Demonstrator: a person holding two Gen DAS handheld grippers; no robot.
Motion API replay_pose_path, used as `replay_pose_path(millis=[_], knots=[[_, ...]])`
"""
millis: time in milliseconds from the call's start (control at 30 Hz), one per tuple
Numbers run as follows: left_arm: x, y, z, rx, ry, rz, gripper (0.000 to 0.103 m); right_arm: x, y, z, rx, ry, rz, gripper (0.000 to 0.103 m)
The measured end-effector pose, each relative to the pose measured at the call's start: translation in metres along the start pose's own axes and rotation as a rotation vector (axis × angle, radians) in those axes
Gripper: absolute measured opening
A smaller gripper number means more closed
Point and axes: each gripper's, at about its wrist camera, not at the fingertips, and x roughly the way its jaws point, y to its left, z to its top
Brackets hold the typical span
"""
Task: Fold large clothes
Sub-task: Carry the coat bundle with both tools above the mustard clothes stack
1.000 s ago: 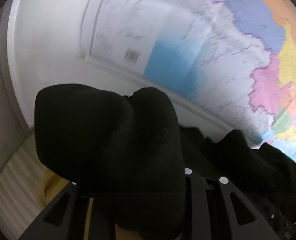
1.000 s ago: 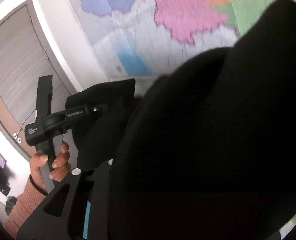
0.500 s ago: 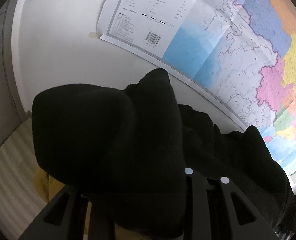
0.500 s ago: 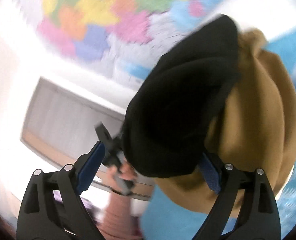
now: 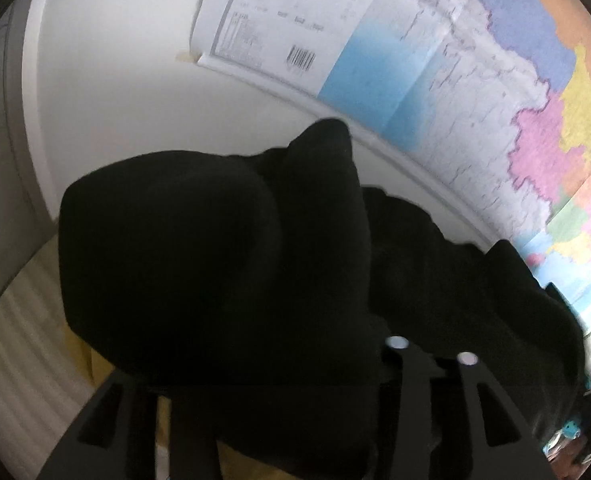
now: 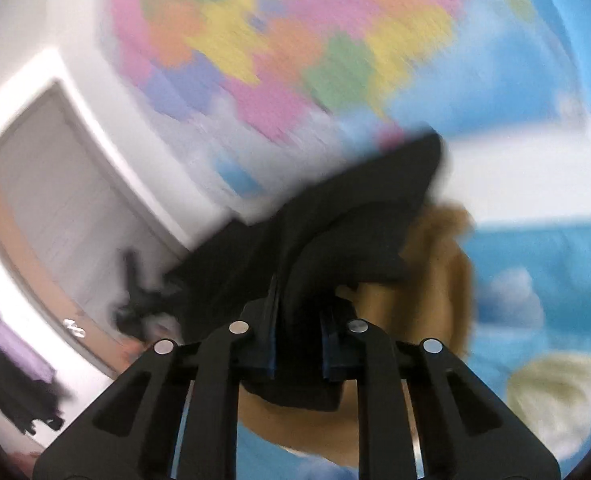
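The right gripper (image 6: pixel 297 344) has its jaws closing on the black garment (image 6: pixel 335 236), which fans toward one o'clock. The left gripper's (image 5: pixel 271 408) jaws are opening, the same cloth heaped between them. Beyond hangs a wall map (image 5: pixel 475 80).

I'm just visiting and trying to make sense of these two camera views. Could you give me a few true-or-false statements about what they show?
1. A black garment sits between the right gripper's fingers. True; its jaws are closing.
2. The wall map is plain black and white. False: it has pink, yellow, orange and blue areas.
3. Tan fabric shows behind the black garment in the right wrist view. True.
4. The left gripper has nothing in front of it. False: black cloth covers it while its jaws are opening.
5. A door appears in the right wrist view. True.
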Motion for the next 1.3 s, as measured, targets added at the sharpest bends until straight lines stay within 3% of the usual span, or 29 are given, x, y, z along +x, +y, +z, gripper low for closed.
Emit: replay_pose_path(millis=[33,100,167,400,500,633,767,867,967,1133,1200,1300], knots=[[-0.001,0.001,-0.002,-0.008,0.006,-0.009,0.051,0.008,-0.015,-0.005,0.067,0.032,0.020,0.027],[-0.006,0.004,-0.005,-0.021,0.016,-0.032,0.058,0.010,-0.025,-0.005,0.134,0.028,0.037,0.049],[-0.017,0.004,-0.007,0.007,0.006,-0.035,0.065,0.002,-0.023,-0.004,0.118,0.027,0.028,0.057],[-0.091,-0.005,-0.031,0.134,-0.202,0.004,0.072,-0.029,0.021,0.009,-0.124,-0.072,-0.088,0.068],[-0.106,-0.021,-0.027,0.199,-0.296,0.061,0.077,-0.019,0.044,0.015,-0.221,-0.100,-0.137,0.068],[-0.092,-0.048,-0.016,0.286,-0.292,0.067,0.077,0.022,0.060,0.020,-0.280,-0.055,-0.179,0.057],[-0.043,-0.049,-0.001,0.277,-0.215,0.209,0.077,0.062,0.036,0.020,-0.200,0.066,-0.219,0.046],[-0.014,-0.038,-0.007,0.263,-0.146,0.326,0.076,0.064,0.004,0.013,-0.146,0.092,-0.185,0.044],[-0.007,-0.041,-0.024,0.319,-0.165,0.377,0.077,0.062,-0.015,0.003,-0.100,0.105,-0.148,0.044],[-0.023,-0.044,-0.035,0.339,-0.204,0.392,0.076,0.045,-0.009,0.008,-0.108,0.083,-0.153,0.046],[-0.027,-0.049,-0.038,0.361,-0.221,0.395,0.076,0.030,0.002,0.009,-0.146,0.045,-0.153,0.055],[-0.034,-0.055,-0.040,0.384,-0.242,0.384,0.076,0.012,0.022,0.009,-0.205,-0.005,-0.133,0.055]])
